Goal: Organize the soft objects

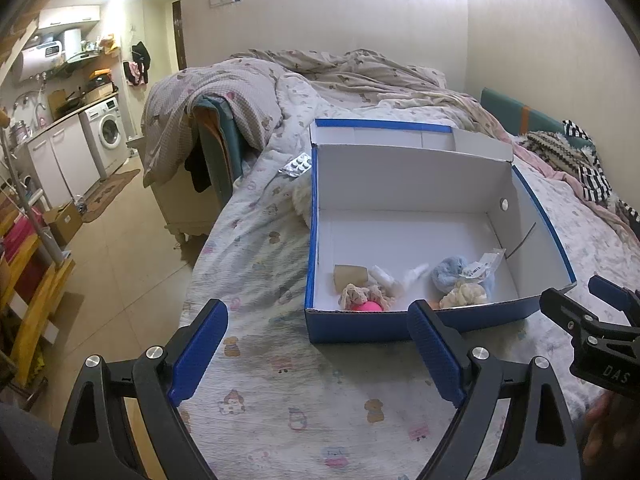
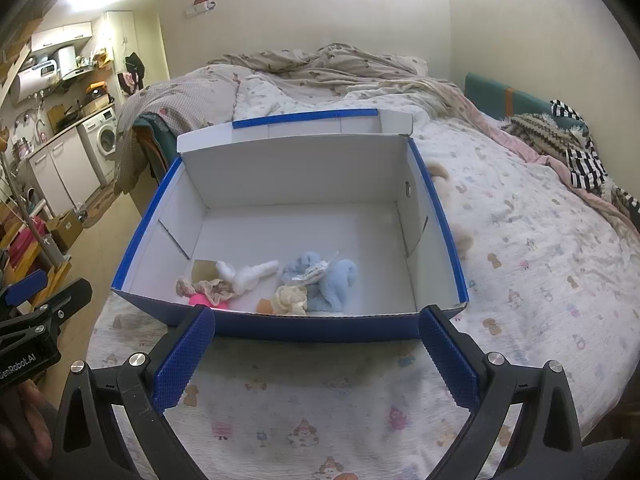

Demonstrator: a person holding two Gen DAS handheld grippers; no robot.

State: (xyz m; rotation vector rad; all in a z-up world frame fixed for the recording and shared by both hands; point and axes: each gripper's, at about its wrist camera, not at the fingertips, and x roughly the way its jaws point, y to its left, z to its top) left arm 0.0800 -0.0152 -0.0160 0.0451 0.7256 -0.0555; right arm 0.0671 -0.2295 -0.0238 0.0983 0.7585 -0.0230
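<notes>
The soft things lie bunched at the near end of the box (image 2: 440, 208): a blue plush (image 2: 332, 280) with a paper tag, a white one (image 2: 244, 274), a cream one (image 2: 290, 298), a lacy piece over a pink ball (image 2: 200, 300), and a brown card (image 2: 202, 268). The far half of the box floor is bare.

More soft items sit outside against the box walls: a tan plush (image 2: 440, 170) on one side and a pale fluffy one (image 1: 300, 200) on the other. Both are half hidden by the cardboard, so a reach for either could snag the wall and drag or tip the light box, which rests on yielding bedding. The upright lid flap could also fold down if knocked.

The left tool (image 1: 316, 350) and right tool (image 2: 316, 356) both stand wide open and empty, hovering over the bed (image 2: 540, 260) just short of the box's near wall. The bed drops off to the floor close beside the box on the left tool's side. The other side offers a broad open sheet.
</notes>
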